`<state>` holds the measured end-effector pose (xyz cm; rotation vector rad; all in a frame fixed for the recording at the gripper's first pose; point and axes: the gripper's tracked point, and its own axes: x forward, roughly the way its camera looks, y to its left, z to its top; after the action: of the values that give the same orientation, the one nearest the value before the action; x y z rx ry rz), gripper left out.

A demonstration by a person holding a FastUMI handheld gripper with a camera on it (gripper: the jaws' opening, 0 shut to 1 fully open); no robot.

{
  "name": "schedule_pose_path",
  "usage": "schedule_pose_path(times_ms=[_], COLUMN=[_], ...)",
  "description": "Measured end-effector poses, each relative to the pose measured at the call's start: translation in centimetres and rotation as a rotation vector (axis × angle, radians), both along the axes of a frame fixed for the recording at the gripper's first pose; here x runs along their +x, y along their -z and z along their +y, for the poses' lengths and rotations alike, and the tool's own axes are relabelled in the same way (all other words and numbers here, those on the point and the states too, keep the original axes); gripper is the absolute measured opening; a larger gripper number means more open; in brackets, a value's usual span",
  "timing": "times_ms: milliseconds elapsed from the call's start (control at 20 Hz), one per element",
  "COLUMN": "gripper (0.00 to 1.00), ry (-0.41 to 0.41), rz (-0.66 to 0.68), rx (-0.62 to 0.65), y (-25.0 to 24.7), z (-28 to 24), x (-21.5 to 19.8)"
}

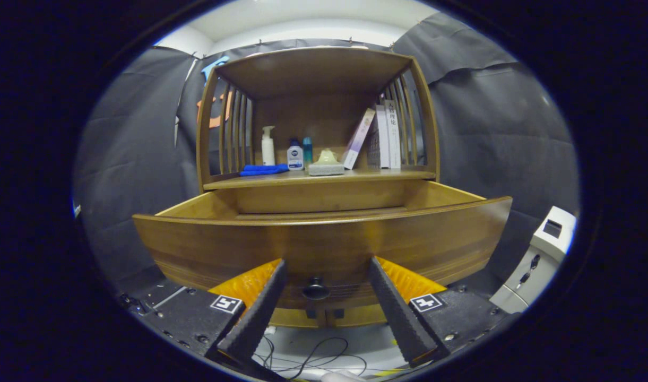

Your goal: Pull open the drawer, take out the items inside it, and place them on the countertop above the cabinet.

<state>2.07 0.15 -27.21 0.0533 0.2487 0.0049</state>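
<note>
**Inspector:** Drawer (324, 239) is standing pulled out, its knob (316, 289) sitting between the fingers. Gripper (324, 276) is spreading wide — gripping nothing, touching neither knob nor front panel.

**Clerk:** Contents?

**Inspector:** Front panel is hiding the inside; I cannot tell what is lying in there. Judging by this, opening is done; removal is pending.

**Clerk:** The countertop (324, 178)?

**Inspector:** At twelve o'clock, already carrying — left to right — a blue cloth (264, 170), pump bottle (268, 146), two small bottles (295, 155), a soap dish (326, 167), leaning books (382, 135). Cables (313, 361) are trailing at six o'clock; a white unit (541, 260) is standing at four.
</note>
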Motion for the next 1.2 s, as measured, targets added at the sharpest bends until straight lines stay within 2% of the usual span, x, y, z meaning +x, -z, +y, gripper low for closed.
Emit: schedule_pose_path(times_ms=[150, 300, 700, 1200], gripper=[0.99, 0.98, 0.98, 0.99], ry=[-0.011, -0.009, 0.021, 0.02], rz=[0.013, 0.018, 0.015, 0.014], rx=[0.038, 0.01, 0.027, 0.01], y=[-0.1, -0.3, -0.6, -0.6], z=[0.1, 0.1, 1.2, 1.4], x=[1.2, 2.4, 10.2, 16.7])
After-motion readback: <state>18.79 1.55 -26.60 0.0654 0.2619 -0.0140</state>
